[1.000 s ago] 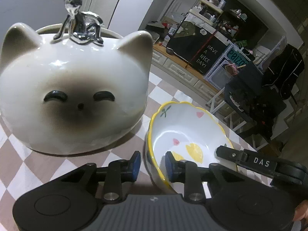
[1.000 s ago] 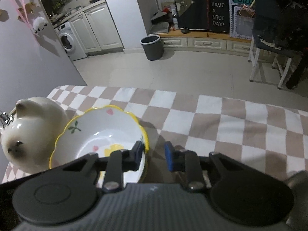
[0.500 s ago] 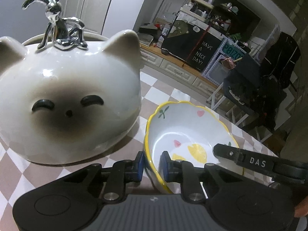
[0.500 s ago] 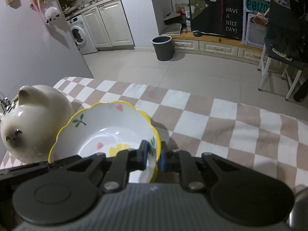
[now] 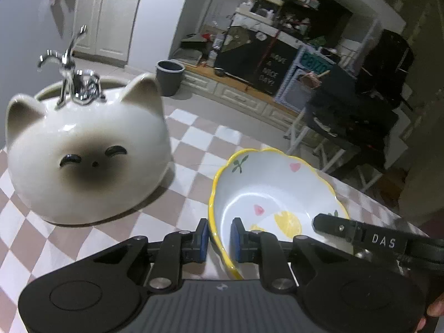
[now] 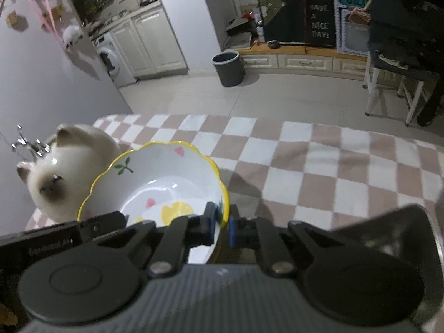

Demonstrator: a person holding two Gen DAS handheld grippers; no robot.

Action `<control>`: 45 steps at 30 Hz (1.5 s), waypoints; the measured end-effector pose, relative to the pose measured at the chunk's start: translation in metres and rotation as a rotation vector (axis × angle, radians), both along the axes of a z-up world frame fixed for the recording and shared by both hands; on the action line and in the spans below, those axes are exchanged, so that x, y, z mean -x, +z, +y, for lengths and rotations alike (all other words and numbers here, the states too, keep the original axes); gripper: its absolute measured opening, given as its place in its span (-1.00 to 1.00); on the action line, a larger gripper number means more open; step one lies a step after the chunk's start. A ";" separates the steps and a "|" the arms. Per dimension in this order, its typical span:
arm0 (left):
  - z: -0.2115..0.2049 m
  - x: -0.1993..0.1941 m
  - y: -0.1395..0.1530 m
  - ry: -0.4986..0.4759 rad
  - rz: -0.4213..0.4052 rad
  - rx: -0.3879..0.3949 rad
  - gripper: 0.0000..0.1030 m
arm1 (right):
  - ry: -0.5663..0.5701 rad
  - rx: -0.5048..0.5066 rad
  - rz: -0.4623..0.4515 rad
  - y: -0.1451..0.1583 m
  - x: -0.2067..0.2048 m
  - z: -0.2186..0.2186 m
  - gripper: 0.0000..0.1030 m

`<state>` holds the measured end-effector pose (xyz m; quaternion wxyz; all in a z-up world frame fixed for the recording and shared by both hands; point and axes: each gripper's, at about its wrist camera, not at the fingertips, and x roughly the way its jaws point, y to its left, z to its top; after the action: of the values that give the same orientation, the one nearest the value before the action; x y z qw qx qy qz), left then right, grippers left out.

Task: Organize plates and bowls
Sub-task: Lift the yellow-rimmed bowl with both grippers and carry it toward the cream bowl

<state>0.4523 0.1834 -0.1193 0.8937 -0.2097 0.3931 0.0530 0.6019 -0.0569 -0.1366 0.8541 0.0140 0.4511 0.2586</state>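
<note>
Bowl (image 5: 266, 194), white with yellow scalloped rim, sits just beside the cat jar (image 5: 86, 155) on the checkered bench (image 6: 319, 172). Left gripper (image 5: 219, 238): fingers clamped on the bowl's near rim, one inside, one outside. Right gripper (image 6: 220, 226): fingers clamped on the rim opposite the jar.

A grey bin (image 6: 229, 68) is standing on the pale tiled floor (image 6: 291, 102) of a dim kitchen. Left of the bin, white cabinets (image 6: 155, 44) are flanking a washing machine (image 6: 109, 58); right of it, a chalkboard sign (image 6: 319, 22) is leaning above low drawers (image 6: 305, 62).
</note>
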 end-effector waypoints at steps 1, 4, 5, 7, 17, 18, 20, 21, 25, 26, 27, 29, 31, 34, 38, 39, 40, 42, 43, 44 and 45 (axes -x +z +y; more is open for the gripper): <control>-0.003 0.004 0.006 -0.008 -0.004 -0.002 -0.63 | -0.006 -0.007 -0.005 0.004 0.003 -0.001 -0.79; -0.011 0.015 0.023 -0.026 -0.019 -0.019 -0.63 | -0.021 -0.026 -0.023 0.020 0.020 -0.012 -0.79; -0.014 0.019 0.029 -0.033 -0.025 -0.028 -0.63 | -0.023 -0.031 -0.029 0.026 0.026 -0.016 -0.80; -0.021 0.030 0.042 -0.051 -0.037 -0.044 -0.63 | -0.029 -0.039 -0.038 0.037 0.039 -0.023 -0.80; -0.053 0.096 0.084 -0.125 -0.066 -0.042 -0.63 | -0.058 -0.047 -0.093 0.085 0.102 -0.060 -0.80; -0.057 0.103 0.088 -0.131 -0.072 -0.042 -0.64 | -0.060 -0.049 -0.097 0.087 0.109 -0.063 -0.80; -0.064 0.118 0.095 -0.145 -0.086 -0.039 -0.64 | -0.062 -0.048 -0.107 0.092 0.125 -0.071 -0.80; -0.066 0.125 0.098 -0.154 -0.091 -0.037 -0.64 | -0.063 -0.048 -0.110 0.095 0.134 -0.076 -0.80; -0.079 0.155 0.109 -0.186 -0.112 -0.038 -0.64 | -0.071 -0.044 -0.121 0.104 0.166 -0.096 -0.80; -0.082 0.163 0.111 -0.195 -0.116 -0.040 -0.64 | -0.074 -0.044 -0.121 0.104 0.170 -0.097 -0.80; -0.085 0.171 0.113 -0.204 -0.119 -0.042 -0.64 | -0.077 -0.045 -0.122 0.105 0.177 -0.102 -0.80; -0.090 0.186 0.115 -0.222 -0.125 -0.045 -0.64 | -0.087 -0.043 -0.125 0.106 0.190 -0.108 -0.80; -0.094 0.201 0.116 -0.240 -0.131 -0.046 -0.64 | -0.101 -0.037 -0.126 0.109 0.206 -0.115 -0.80; -0.097 0.221 0.115 -0.259 -0.133 -0.044 -0.64 | -0.107 -0.040 -0.125 0.109 0.227 -0.123 -0.80; -0.100 0.244 0.111 -0.283 -0.126 -0.045 -0.64 | -0.107 -0.034 -0.119 0.104 0.246 -0.127 -0.80; -0.101 0.249 0.110 -0.287 -0.123 -0.046 -0.64 | -0.108 -0.035 -0.114 0.102 0.251 -0.128 -0.80; -0.101 0.254 0.108 -0.291 -0.121 -0.046 -0.64 | -0.108 -0.036 -0.109 0.100 0.256 -0.130 -0.80; -0.102 0.262 0.106 -0.299 -0.117 -0.047 -0.64 | -0.112 -0.041 -0.098 0.096 0.268 -0.134 -0.80; -0.103 0.266 0.104 -0.302 -0.115 -0.046 -0.64 | -0.112 -0.040 -0.096 0.094 0.273 -0.135 -0.80; -0.103 0.270 0.102 -0.304 -0.114 -0.045 -0.64 | -0.112 -0.038 -0.095 0.091 0.278 -0.136 -0.80; -0.103 0.273 0.100 -0.305 -0.112 -0.043 -0.64 | -0.112 -0.037 -0.092 0.089 0.283 -0.137 -0.80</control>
<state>0.1793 0.0805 -0.0190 0.9163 -0.1307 0.3685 -0.0869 0.3188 -0.1937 -0.0479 0.8868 0.0432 0.4048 0.2190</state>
